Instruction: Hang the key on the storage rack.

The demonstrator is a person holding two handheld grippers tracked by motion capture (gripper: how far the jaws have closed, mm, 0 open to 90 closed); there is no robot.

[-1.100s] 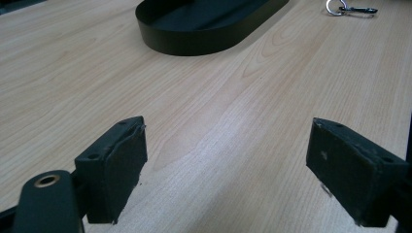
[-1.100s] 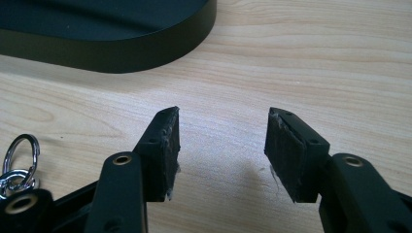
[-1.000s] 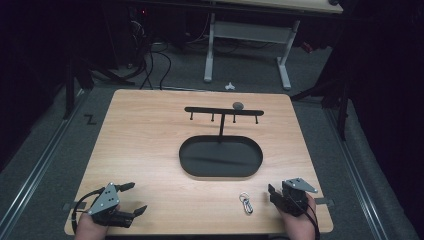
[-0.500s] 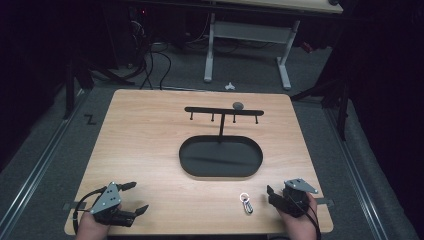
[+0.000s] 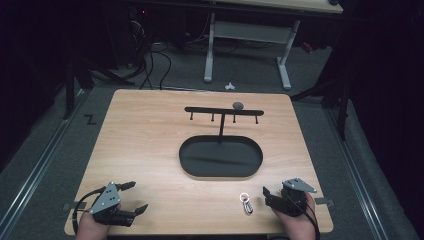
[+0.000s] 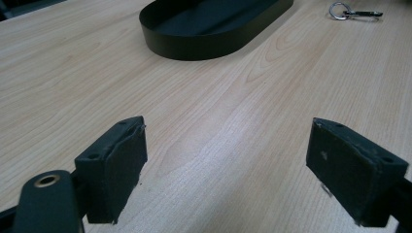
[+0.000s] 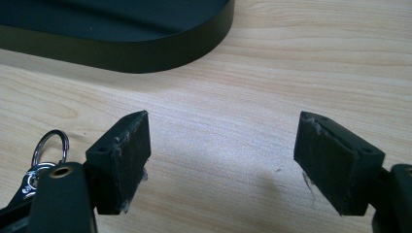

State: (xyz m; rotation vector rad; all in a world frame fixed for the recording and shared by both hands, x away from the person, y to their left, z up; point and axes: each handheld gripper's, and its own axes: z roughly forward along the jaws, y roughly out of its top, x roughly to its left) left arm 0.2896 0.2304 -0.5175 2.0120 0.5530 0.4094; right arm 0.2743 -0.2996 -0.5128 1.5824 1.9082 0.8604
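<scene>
A small metal key ring with a clip lies flat on the wooden table near the front edge. Just to its right is my right gripper, open, jaws pointing left at it with nothing between them. In the right gripper view the key ring lies left of the open gripper, outside the left jaw. My left gripper rests open at the front left corner. In the left gripper view the gripper frames bare wood, and the key ring is far off at the top right.
A black oval tray sits mid-table, with a thin post carrying a crossbar with several hooks. A small grey round thing sits on the bar. The tray's wall is close ahead of the right gripper. Bare wood lies between the grippers.
My right gripper has edged slightly left toward the key ring. The left gripper and the key ring have hardly moved.
</scene>
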